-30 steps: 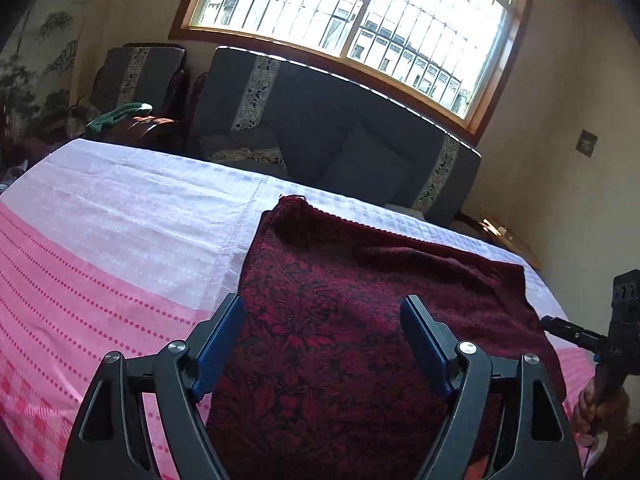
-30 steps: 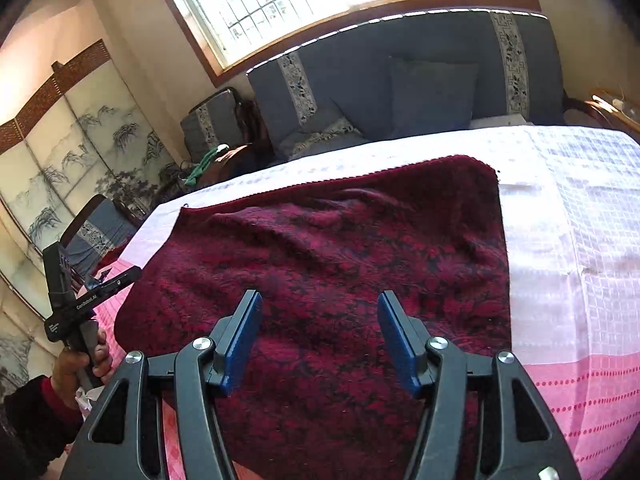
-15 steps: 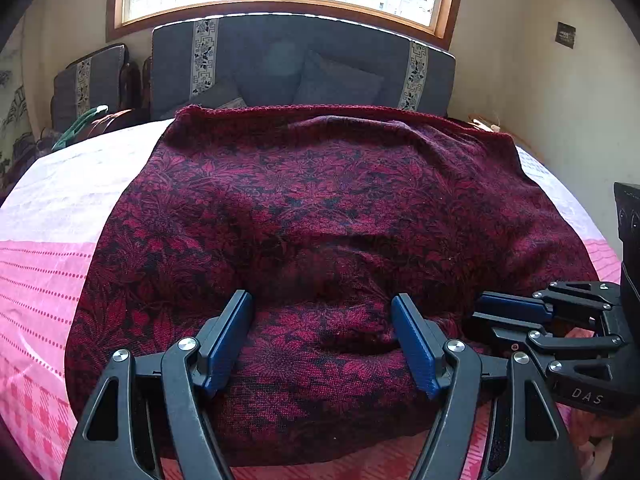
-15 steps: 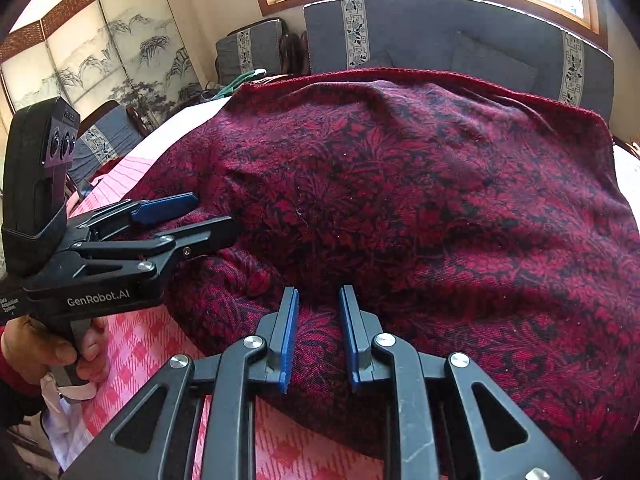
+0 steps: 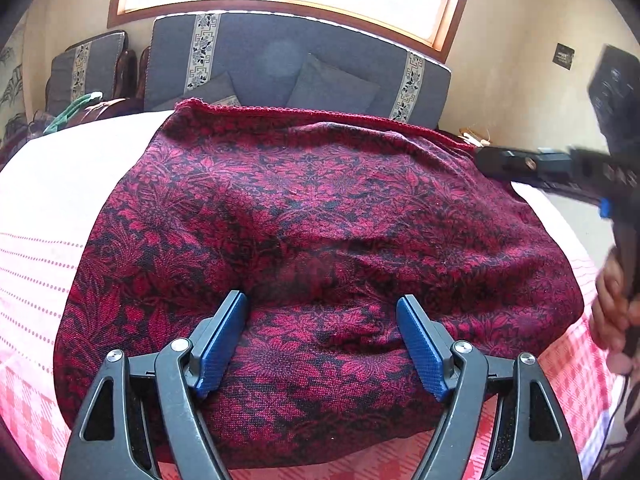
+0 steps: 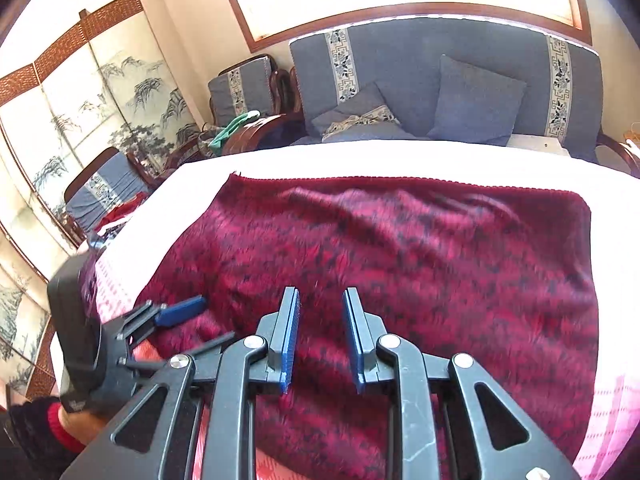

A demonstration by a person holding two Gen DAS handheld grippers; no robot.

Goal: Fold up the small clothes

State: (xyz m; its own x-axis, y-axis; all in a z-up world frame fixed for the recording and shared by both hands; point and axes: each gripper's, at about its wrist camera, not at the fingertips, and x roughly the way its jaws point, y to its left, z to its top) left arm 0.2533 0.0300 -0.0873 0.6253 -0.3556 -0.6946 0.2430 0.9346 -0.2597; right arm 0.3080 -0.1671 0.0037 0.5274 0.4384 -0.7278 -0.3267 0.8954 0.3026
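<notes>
A dark red floral knitted garment [image 5: 320, 216] lies spread flat on the table; it also shows in the right wrist view [image 6: 400, 256]. My left gripper [image 5: 322, 316] is open wide, low over the garment's near edge, holding nothing. My right gripper [image 6: 320, 320] has its jaws a small gap apart and empty, lifted above the garment's near part. In the left wrist view the right gripper [image 5: 520, 166] shows blurred at the right, over the garment's far right corner. In the right wrist view the left gripper [image 6: 176, 320] sits at the garment's near left edge.
The table has a white and pink checked cloth [image 5: 48, 208]. A grey sofa with cushions [image 6: 440, 92] stands behind the table under a window. Chairs and a painted folding screen [image 6: 80, 92] stand at the left. A green cloth [image 6: 234, 126] lies on a chair arm.
My right gripper rose from the garment's near edge and moved back and right, its view now blurred. My left gripper stayed open at the near edge.
</notes>
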